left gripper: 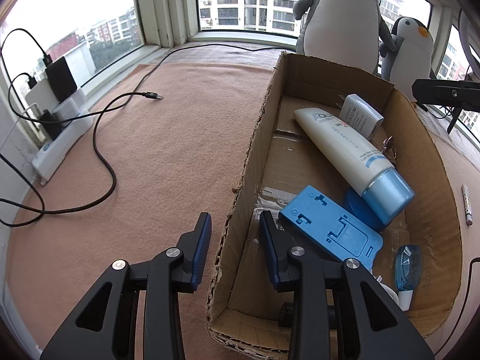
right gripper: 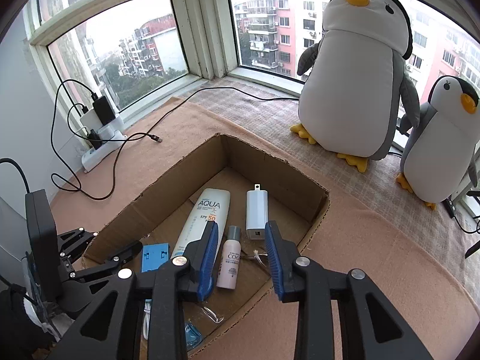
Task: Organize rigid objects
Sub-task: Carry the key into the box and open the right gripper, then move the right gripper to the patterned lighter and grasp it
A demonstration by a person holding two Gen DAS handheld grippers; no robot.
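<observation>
An open cardboard box [left gripper: 249,162] [right gripper: 168,180] sits on a pink felt mat. It holds a white AQUA tube with a blue cap [left gripper: 351,153] [right gripper: 204,219], a white charger plug [left gripper: 360,115] [right gripper: 256,210], a blue plastic plate [left gripper: 330,228] [right gripper: 154,256], a small pink bottle [right gripper: 229,262] and a clear blue tape dispenser [left gripper: 407,265]. My left gripper [left gripper: 234,228] is open, its jaws straddling the box's left wall without gripping it. My right gripper [right gripper: 241,240] is open above the box, around but above the pink bottle.
Two plush penguins [right gripper: 357,81] [right gripper: 441,141] stand behind the box by the window. A power strip with chargers [left gripper: 60,126] [right gripper: 100,138] and loose black cables [left gripper: 105,156] lie on the left. A pen [left gripper: 466,204] lies right of the box.
</observation>
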